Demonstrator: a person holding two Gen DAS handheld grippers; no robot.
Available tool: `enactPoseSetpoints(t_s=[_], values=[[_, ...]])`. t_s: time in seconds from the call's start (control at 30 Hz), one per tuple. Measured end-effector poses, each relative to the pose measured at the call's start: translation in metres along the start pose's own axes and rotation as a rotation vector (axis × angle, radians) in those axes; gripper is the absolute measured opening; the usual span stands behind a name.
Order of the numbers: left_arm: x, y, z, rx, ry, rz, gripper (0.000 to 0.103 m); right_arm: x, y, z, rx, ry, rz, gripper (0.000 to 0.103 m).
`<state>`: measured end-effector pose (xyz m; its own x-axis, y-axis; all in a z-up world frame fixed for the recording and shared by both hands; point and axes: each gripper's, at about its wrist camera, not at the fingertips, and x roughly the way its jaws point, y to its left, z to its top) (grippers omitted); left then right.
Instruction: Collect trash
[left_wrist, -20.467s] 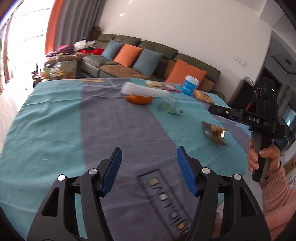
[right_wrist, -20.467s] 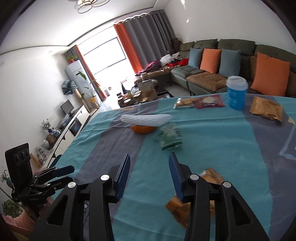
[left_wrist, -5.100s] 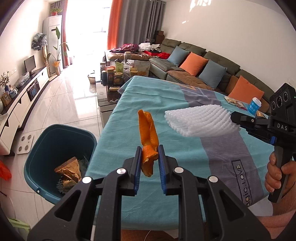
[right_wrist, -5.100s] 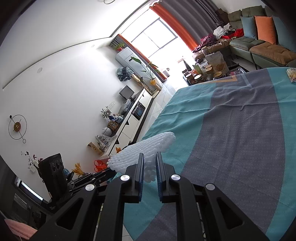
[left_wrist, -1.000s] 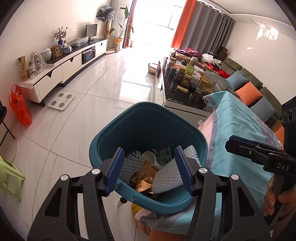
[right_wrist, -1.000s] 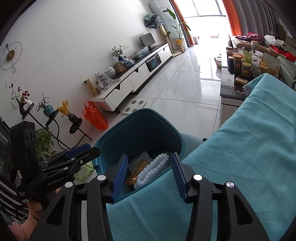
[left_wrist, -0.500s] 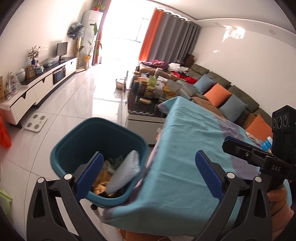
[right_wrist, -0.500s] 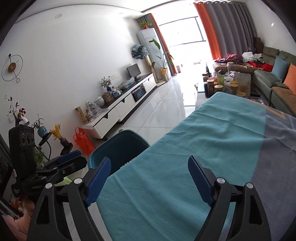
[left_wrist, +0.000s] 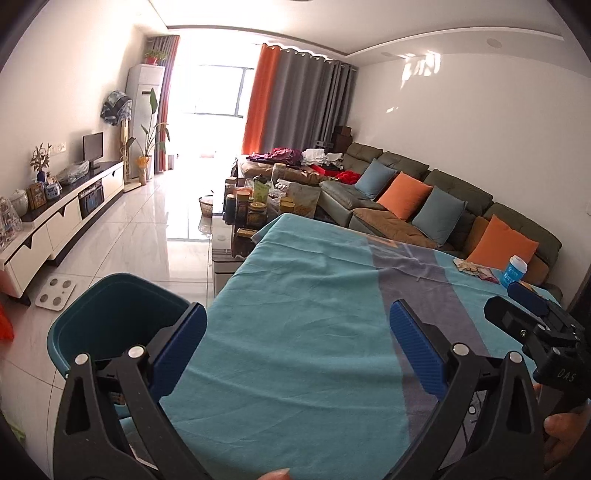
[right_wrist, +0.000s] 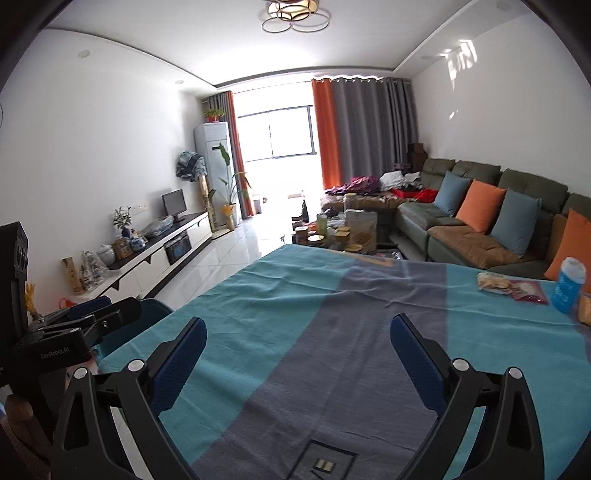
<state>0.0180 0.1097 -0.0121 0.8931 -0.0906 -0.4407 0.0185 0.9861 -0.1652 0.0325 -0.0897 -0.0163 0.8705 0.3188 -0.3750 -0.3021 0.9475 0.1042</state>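
My left gripper (left_wrist: 295, 314) hangs open over the near left edge of the table, with only cloth (left_wrist: 314, 288) showing between its blue pads. The teal bin (left_wrist: 110, 310) stands on the floor just left of it, its contents hidden behind the finger. My right gripper (right_wrist: 297, 326) points along the table and its jaws are opening, with nothing between them. At the far right of the table stand a blue cup (right_wrist: 569, 284), flat snack packets (right_wrist: 511, 285) and a yellow-brown wrapper (right_wrist: 585, 304). The cup (left_wrist: 514, 271) and packets (left_wrist: 472, 266) also show in the left wrist view.
A teal and grey cloth covers the table. A green sofa (left_wrist: 443, 192) with orange and blue cushions runs behind it. A low table crowded with jars (left_wrist: 255, 206) stands beyond the far end. A white TV cabinet (left_wrist: 62, 218) lines the left wall across the tiled floor.
Both grippers have swung away from the bin and now face along the table. Their jaws have widened from half open to fully spread.
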Motion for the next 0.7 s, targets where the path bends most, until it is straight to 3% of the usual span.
enactPoseSetpoints(t_s=[0.37, 0.7], values=[[-0.006, -0.065, 0.001, 0.102, -0.101, 0.009, 0.097, -0.038, -0.027, -0.016, -0.002, -0.086, -0.120, 0.096], [-0.021, -0.068, -0.001, 0.112, -0.142, 0.008, 0.097, -0.056, -0.029, -0.018, -0.011, -0.121, -0.151, 0.096]])
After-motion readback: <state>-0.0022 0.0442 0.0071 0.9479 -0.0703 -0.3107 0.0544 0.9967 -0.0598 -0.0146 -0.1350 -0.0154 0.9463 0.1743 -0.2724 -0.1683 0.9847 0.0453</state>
